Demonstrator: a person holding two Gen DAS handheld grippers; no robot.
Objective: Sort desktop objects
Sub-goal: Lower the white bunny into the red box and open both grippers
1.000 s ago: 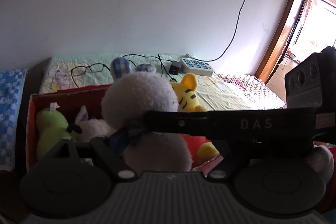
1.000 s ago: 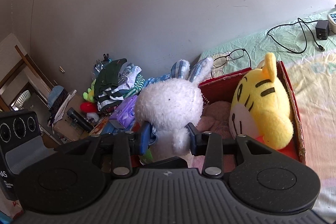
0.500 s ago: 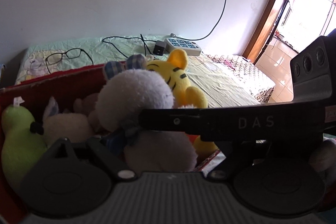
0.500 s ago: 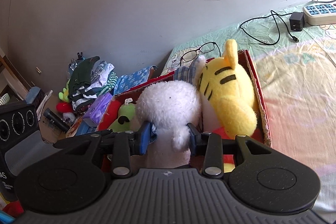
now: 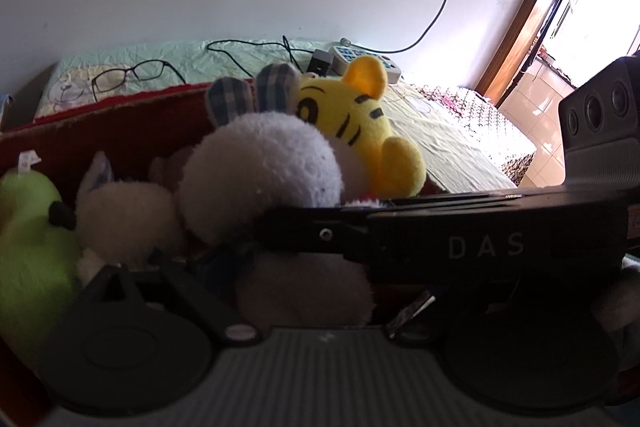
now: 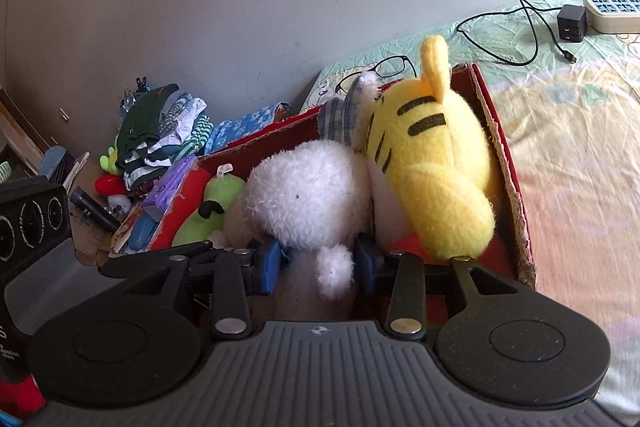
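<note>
White plush rabbit sits low in the red box, wedged between the yellow tiger on its right and the green toy on its left. Right gripper clamps its body; its jaws have just eased slightly wider. Left gripper gapes, its jaws having just widened around the rabbit, pads hidden. Risk: a crowded box could tip the rabbit out on release. Since a second ago the rabbit has dropped into the box.

right gripper hides left jaws; green plush cut off.
</note>
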